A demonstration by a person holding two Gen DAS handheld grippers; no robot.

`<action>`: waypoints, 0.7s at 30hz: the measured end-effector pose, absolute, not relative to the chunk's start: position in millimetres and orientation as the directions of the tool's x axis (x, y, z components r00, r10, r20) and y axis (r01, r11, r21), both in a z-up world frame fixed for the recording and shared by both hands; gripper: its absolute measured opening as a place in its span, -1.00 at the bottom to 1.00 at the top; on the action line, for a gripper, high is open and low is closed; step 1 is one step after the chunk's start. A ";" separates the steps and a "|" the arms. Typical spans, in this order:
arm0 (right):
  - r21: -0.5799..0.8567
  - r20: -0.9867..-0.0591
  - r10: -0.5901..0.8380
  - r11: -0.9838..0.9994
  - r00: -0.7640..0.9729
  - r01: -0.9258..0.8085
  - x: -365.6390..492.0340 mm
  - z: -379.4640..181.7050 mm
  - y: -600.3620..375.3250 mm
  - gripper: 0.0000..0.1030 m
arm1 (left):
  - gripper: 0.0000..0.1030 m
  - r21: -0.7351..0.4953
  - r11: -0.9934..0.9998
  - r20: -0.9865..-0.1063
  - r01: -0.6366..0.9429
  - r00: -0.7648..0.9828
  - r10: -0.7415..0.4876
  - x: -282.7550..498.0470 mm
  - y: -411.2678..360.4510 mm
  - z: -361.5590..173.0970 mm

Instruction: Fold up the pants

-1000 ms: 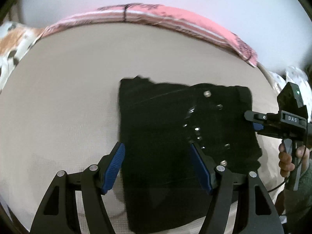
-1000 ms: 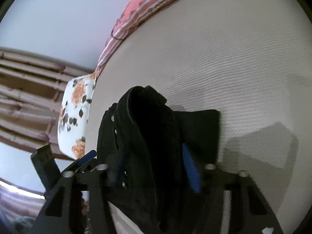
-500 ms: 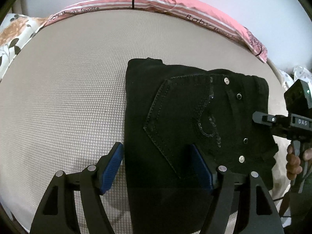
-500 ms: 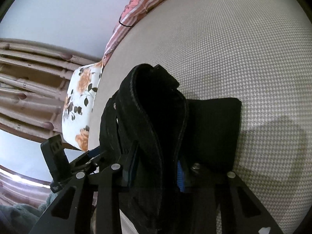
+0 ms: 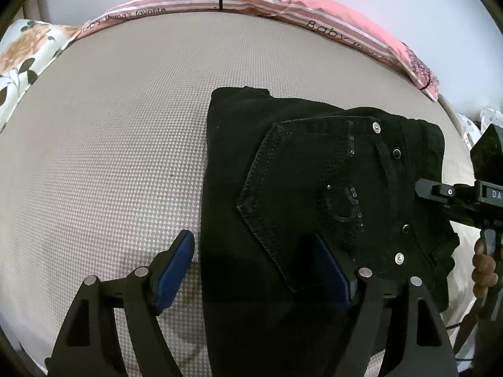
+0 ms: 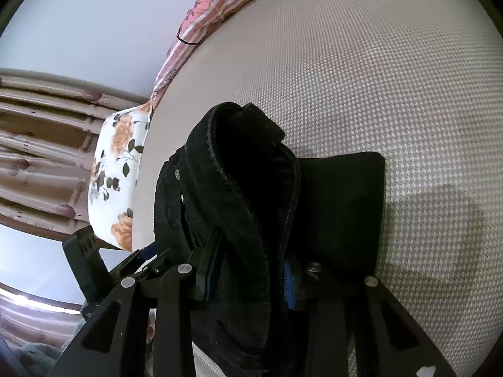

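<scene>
Black pants (image 5: 314, 188), folded, lie on the beige bed (image 5: 110, 125) with a back pocket and studs facing up. My left gripper (image 5: 250, 238) hovers over their left edge. Its jaws are opening: one finger is above the bed, the other above the cloth, and neither pad presses. In the right wrist view the pants' (image 6: 251, 188) waistband end rises as a thick bunched fold. My right gripper (image 6: 251, 251) is shut on that fold. From the left wrist view the right gripper (image 5: 456, 194) sits at the pants' right edge, held by a hand (image 5: 484, 267).
A pink striped pillow (image 5: 283, 3) runs along the bed's far edge. A floral pillow (image 5: 19, 50) lies at the left corner, also seen as the floral pillow (image 6: 116, 172) in the right wrist view. Brown curtains (image 6: 37, 141) hang beyond it.
My right gripper's jaws have closed onto the raised fold of the pants. My left gripper has sunk closer to the pants and its jaws have spread a little wider.
</scene>
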State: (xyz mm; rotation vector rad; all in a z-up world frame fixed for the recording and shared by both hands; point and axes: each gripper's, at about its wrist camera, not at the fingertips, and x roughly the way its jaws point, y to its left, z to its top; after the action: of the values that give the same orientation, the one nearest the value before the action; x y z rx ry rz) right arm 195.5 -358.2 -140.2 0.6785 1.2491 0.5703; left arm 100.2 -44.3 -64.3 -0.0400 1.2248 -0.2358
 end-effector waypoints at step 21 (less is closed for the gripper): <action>0.637 -0.730 0.609 0.771 0.310 -0.016 183.6 -104.4 -345.4 -0.67 | 0.55 -0.185 0.964 -0.918 0.191 0.316 -0.239 102.9 -39.0 -65.8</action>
State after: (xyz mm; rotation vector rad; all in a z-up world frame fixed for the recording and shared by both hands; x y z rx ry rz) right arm 183.6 -345.4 -104.4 0.5860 1.1973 0.4456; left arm 102.9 -39.0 -65.8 -0.0452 1.2173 -0.2832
